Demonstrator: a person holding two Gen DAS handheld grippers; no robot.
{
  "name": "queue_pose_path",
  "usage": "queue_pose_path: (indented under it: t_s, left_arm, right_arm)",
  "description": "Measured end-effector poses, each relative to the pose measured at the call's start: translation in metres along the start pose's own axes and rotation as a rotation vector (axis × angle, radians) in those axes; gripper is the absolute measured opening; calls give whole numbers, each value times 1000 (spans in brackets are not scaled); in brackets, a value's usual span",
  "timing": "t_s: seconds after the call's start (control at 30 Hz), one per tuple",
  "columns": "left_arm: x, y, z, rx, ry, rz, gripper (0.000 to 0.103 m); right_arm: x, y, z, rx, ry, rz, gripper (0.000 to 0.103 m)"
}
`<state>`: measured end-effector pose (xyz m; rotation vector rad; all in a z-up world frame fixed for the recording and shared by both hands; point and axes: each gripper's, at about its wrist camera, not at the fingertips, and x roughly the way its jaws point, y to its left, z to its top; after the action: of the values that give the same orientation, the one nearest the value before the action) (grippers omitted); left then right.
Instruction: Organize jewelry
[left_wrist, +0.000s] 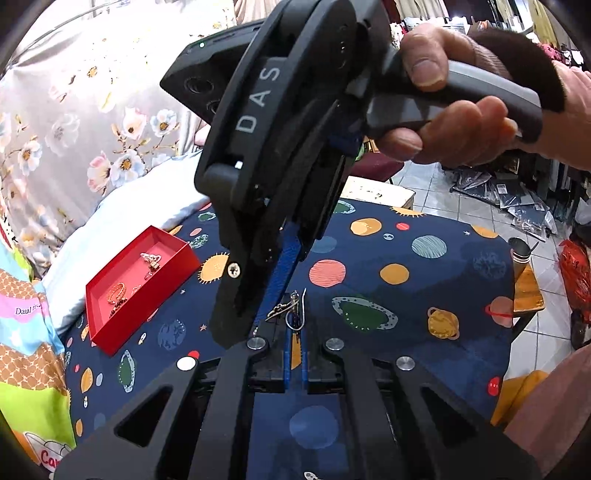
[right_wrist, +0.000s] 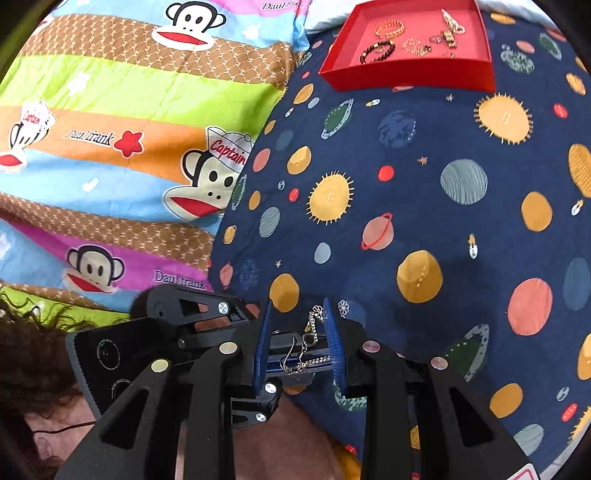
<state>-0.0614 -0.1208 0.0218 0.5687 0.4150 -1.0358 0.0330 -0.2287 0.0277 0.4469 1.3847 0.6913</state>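
A silver hook earring (left_wrist: 291, 312) with a small chain sticks up from the tips of my left gripper (left_wrist: 295, 343), whose blue pads are shut on it. My right gripper (left_wrist: 266, 310) comes down from above, held by a hand (left_wrist: 454, 125), its blue pad just left of the earring. In the right wrist view the blue pads (right_wrist: 261, 343) stand apart with the earring (right_wrist: 306, 347) and the left gripper's tip (right_wrist: 295, 365) between them; neither pad presses on it. A red tray (left_wrist: 147, 314) (right_wrist: 406, 79) holding several bracelets (right_wrist: 389, 27) sits farther off on the cloth.
A dark blue planet-print cloth (right_wrist: 424, 177) covers the table. Striped monkey-print bedding (right_wrist: 110, 147) lies beside it, with floral fabric (left_wrist: 92, 129) behind. A wooden stool with a cup (left_wrist: 521, 254) stands past the table's right edge on tiled floor. A person's hair (right_wrist: 33, 350) is close by.
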Motion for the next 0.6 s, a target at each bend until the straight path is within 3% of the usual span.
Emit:
queue_pose_path:
  t_s: [0.1,0.2,0.47,0.6]
  left_arm:
    - [-1,0,-1,1,-1,-3,3]
    - [0,0,-1,7,2,-10,3]
    - [5,9,-2,-30,28,-6,3]
    - [10,19,-4,-98,58,-26,3]
  right_arm:
    - [-1,-1,-1,-6,1,14,12]
    - [-4,4,-3,-35,-9,-9,6]
    - [-22,15,-11,-66,-71,-53,3]
    - [-33,17,-18,-64,-127,-56,1]
